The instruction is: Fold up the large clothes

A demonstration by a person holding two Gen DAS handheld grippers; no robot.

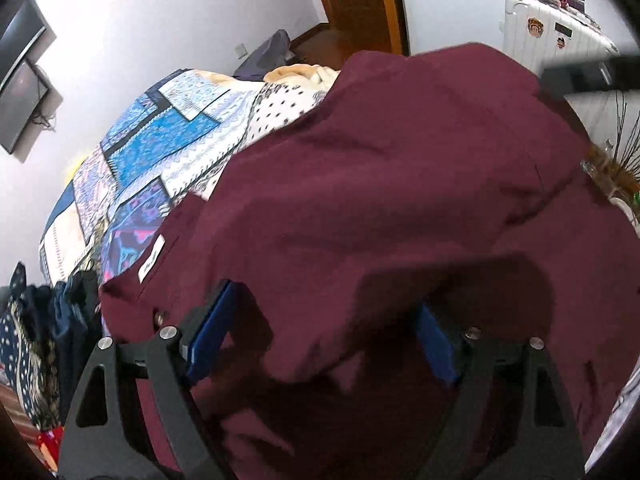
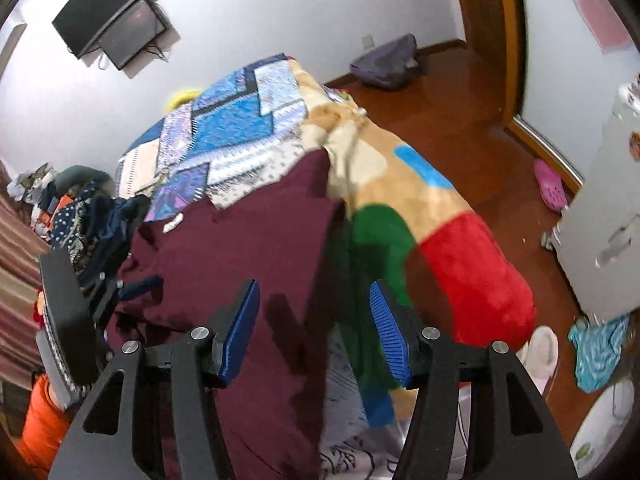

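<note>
A large maroon garment [image 1: 380, 184] lies on the bed and fills most of the left wrist view. It has a small white label [image 1: 151, 258] near its left edge. My left gripper [image 1: 324, 328] is open, with a fold of the maroon cloth draped between and over its blue pads [image 1: 210, 328]. In the right wrist view the same garment [image 2: 240, 248] lies at the near left of the bed. My right gripper [image 2: 314, 328] is open over the garment's right edge. The left gripper [image 2: 132, 286] shows at the garment's left side.
The bed carries a blue patchwork quilt [image 2: 228, 128] and a tan, green and red blanket [image 2: 440, 248]. Dark patterned clothes [image 2: 84, 220] are piled at the left. A white suitcase [image 1: 556, 36] stands at the right. A pink slipper [image 2: 550, 184] lies on the wooden floor.
</note>
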